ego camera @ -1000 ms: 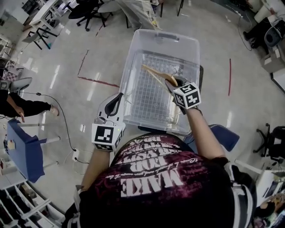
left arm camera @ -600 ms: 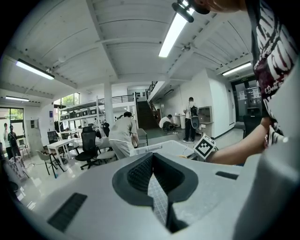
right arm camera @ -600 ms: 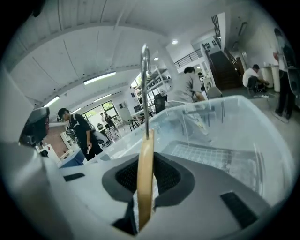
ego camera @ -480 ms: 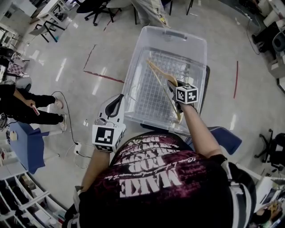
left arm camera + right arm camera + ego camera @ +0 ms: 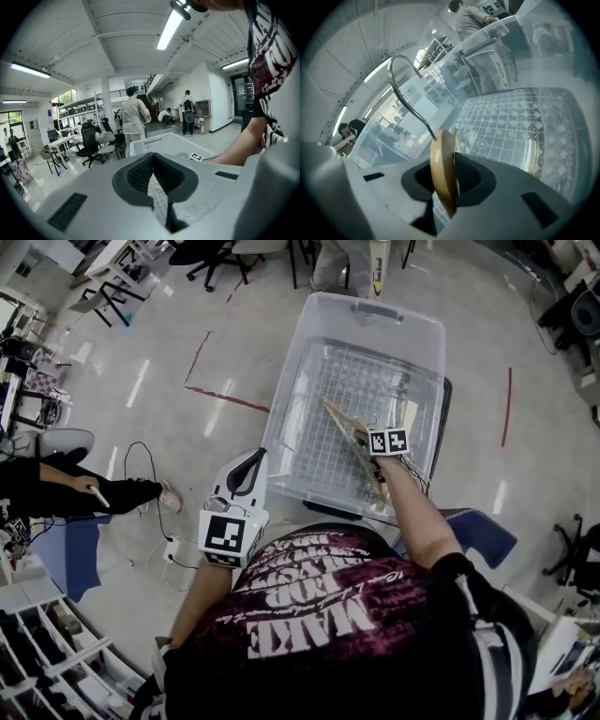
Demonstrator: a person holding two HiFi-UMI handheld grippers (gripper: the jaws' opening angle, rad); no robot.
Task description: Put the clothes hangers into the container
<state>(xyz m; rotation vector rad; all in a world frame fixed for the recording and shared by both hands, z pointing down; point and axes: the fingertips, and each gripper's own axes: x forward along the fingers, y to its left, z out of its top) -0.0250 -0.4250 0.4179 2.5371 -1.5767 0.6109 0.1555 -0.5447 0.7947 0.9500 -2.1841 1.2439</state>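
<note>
A clear plastic container (image 5: 375, 310) with a grid-patterned floor stands on the ground in front of me. My right gripper (image 5: 368, 435) reaches down inside it with a wooden hanger (image 5: 349, 425) between its jaws. In the right gripper view the hanger (image 5: 443, 168) stands edge-on in the right gripper (image 5: 445, 180), its metal hook (image 5: 405, 91) pointing up; the jaws are opening but the pads still touch the wood. Another wooden hanger (image 5: 532, 150) lies on the container floor. My left gripper (image 5: 249, 460) hovers outside the container's near left wall, shut and empty, as the left gripper (image 5: 157, 190) view also shows.
A blue seat (image 5: 478, 532) is at the container's near right corner. A seated person (image 5: 56, 488) and a cable (image 5: 141, 484) are to the left, office chairs (image 5: 211, 249) beyond. Red tape (image 5: 225, 397) marks the floor. Several people (image 5: 133, 117) stand farther off.
My right gripper has moved down and nearer, deeper into the container, carrying the hanger lower toward the floor. The left gripper has barely moved.
</note>
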